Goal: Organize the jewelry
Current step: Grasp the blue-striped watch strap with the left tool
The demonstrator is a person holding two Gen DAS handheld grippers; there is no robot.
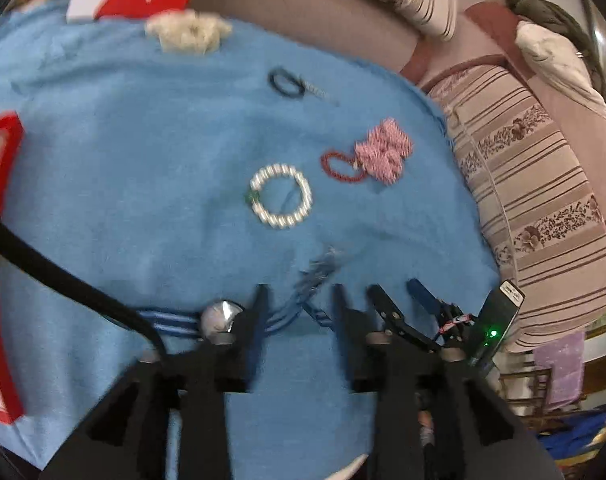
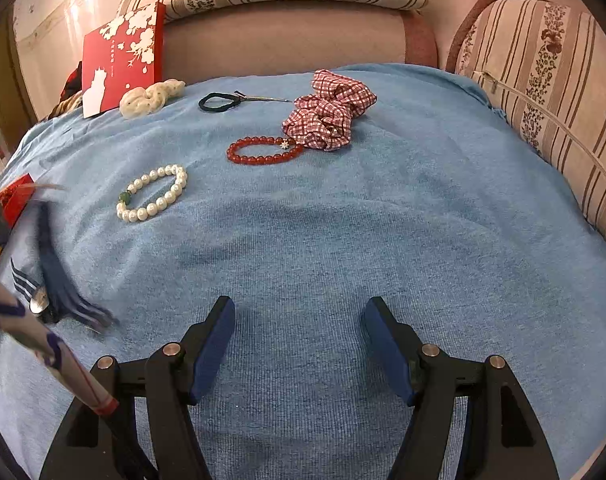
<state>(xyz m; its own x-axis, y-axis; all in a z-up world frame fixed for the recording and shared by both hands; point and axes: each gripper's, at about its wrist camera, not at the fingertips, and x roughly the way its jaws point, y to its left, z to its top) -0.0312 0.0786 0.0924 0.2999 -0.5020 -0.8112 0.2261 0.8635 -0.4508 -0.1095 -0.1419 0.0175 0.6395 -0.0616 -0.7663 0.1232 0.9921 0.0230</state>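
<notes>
Blue towel (image 2: pixel 383 220) spread over the work surface; jewelry laid out on it. Pearl bracelet (image 2: pixel 153 193) with one green bead lies flat left of centre in the right wrist view, apart from everything else. Red bead bracelet (image 2: pixel 265 151) lies beyond it, its far end touching the checked scrunchie (image 2: pixel 329 120). Black hair tie (image 2: pixel 218 102) sits further back, with a thin metal pin (image 2: pixel 263 98) running from it toward the scrunchie. Cream scrunchie (image 2: pixel 151 98) rests at the far left edge of the towel, just in front of a red box (image 2: pixel 123 56) propped upright against the sofa back. Right gripper (image 2: pixel 299 312) hovers low over bare towel, fingers spread wide, nothing between the blue pads (image 2: pixel 215 354). Left gripper (image 1: pixel 301 294) is seen blurred; its fingers stand moderately apart and a blurred dark blue tassel (image 1: pixel 317 270) lies at the gap between the tips. Cannot tell whether the fingers touch it. In the right wrist view the same tassel (image 2: pixel 61 280) shows at the left edge near a small silver bell (image 2: pixel 39 304). A red tray edge (image 1: pixel 1 160) sits at the left of the towel in the left wrist view.
</notes>
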